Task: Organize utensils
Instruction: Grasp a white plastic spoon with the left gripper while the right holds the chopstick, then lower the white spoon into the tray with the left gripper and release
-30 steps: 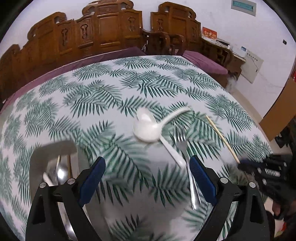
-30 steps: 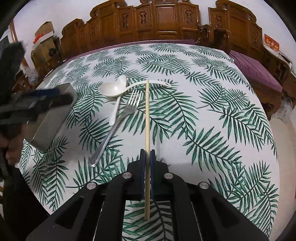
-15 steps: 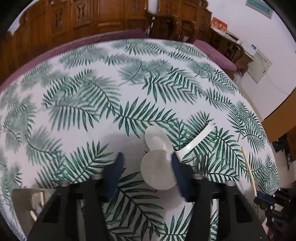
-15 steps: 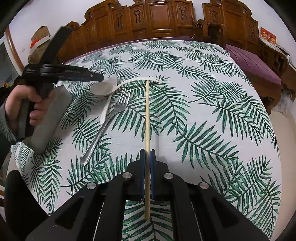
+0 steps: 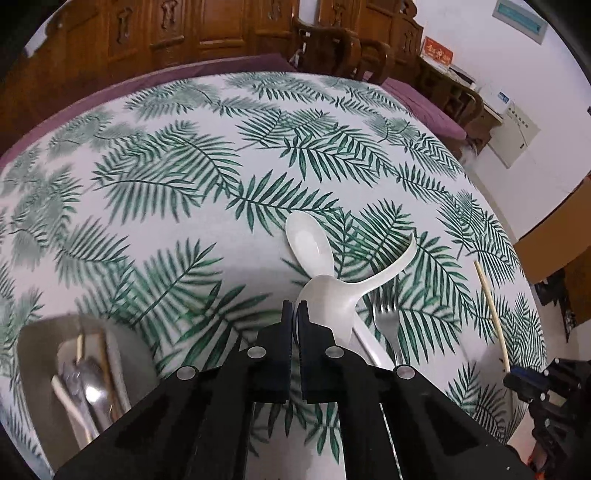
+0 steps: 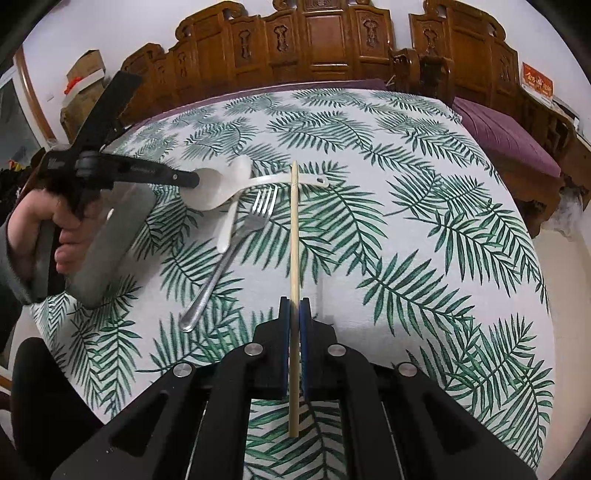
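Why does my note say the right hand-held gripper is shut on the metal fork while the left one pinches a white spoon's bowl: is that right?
Not quite. The right hand-held gripper is shut on the wooden chopstick, as the right wrist view shows; the metal fork lies free on the tablecloth. The left hand-held gripper does pinch the white spoon at its bowl.

No text can be read with certainty. A red sign (image 5: 437, 55) with gold characters stands on the furniture by the wall in the left wrist view, too small to make out; the same red sign (image 6: 538, 83) shows at the right edge of the right wrist view. A teal wall plaque (image 5: 522, 16) and a white panel (image 5: 511, 129) carry illegible marks. The left gripper (image 6: 188, 180) bears faint lettering along its arm, unreadable.
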Tool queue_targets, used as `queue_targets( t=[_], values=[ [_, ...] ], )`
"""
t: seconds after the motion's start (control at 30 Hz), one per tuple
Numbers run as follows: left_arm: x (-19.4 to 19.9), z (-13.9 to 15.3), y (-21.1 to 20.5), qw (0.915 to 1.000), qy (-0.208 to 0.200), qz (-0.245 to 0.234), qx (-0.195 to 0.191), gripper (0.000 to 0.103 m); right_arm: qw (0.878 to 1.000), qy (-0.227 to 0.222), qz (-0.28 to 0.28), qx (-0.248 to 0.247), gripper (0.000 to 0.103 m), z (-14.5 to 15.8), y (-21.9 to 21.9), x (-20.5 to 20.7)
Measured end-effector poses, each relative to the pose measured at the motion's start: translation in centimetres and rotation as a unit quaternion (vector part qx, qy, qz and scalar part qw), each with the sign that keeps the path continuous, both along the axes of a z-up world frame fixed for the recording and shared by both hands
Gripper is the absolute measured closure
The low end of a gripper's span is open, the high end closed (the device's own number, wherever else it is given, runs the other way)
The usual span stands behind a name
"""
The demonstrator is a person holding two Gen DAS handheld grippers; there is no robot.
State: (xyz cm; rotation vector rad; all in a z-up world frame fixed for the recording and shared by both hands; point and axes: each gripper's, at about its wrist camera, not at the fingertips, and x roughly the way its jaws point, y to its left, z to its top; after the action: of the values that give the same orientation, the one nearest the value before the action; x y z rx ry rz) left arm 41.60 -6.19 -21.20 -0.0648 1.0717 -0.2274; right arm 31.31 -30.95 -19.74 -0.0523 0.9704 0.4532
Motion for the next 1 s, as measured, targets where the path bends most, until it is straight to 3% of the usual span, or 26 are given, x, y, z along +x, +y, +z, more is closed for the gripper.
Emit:
queue_targets(
  t=[0.27, 0.63, 1.0],
  values=[
    [-4.8, 2.6, 1.8, 0.9984, -0.042, 0.038, 0.002, 0.101, 1.000, -0.012, 0.008, 0.002, 0.097, 1.6, 1.6, -1.5],
    [-10.3, 6.6, 7.5, 0.9923, -0.083, 0.091, 0.016, 0.101, 0.999, -0.024, 0.030, 0.008, 0.097, 3.2, 5.0, -3.2],
    [-14.3, 6.7, 13.6, 0.9821, -0.087, 0.162, 0.043, 0.101, 0.998, -0.026, 0.060, 0.011, 0.097, 3.7, 9.3, -4.2]
  ],
)
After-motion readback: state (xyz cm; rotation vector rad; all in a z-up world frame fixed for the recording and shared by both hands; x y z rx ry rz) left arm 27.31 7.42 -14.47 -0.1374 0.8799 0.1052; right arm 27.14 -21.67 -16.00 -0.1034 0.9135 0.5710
